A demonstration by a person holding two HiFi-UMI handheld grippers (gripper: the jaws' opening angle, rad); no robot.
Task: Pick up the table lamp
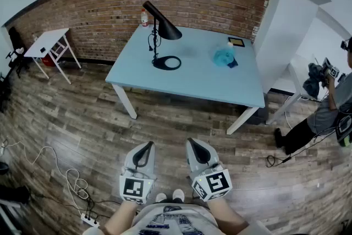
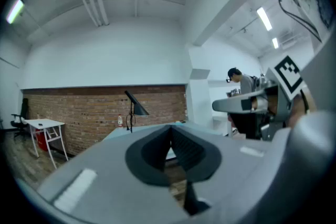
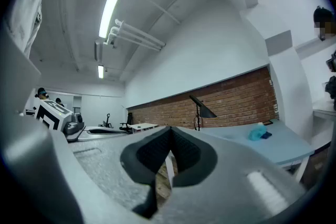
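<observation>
Distance is what the coming move turns on: the table lamp [image 1: 166, 30] stands on the bench [image 1: 209, 82], in its left half, nearer the left edge than the right and roughly midway between the far and near edges. Both grippers hang level over the wooden floor [image 1: 82, 118], well apart from the bench's near edge. The left gripper [image 1: 144, 148] and the right gripper [image 1: 196, 146] are each clenched on nothing, jaws together. The lamp lies ahead, about between the two and slightly more in line with the left gripper, so either hand could probably take it after an approach. Its long axis is the thin stem, upright from a flat ring base. The cone shade slants down from the top toward the bench's right edge. The stem looks the likeliest hold, and the jaws would have to part first.
</observation>
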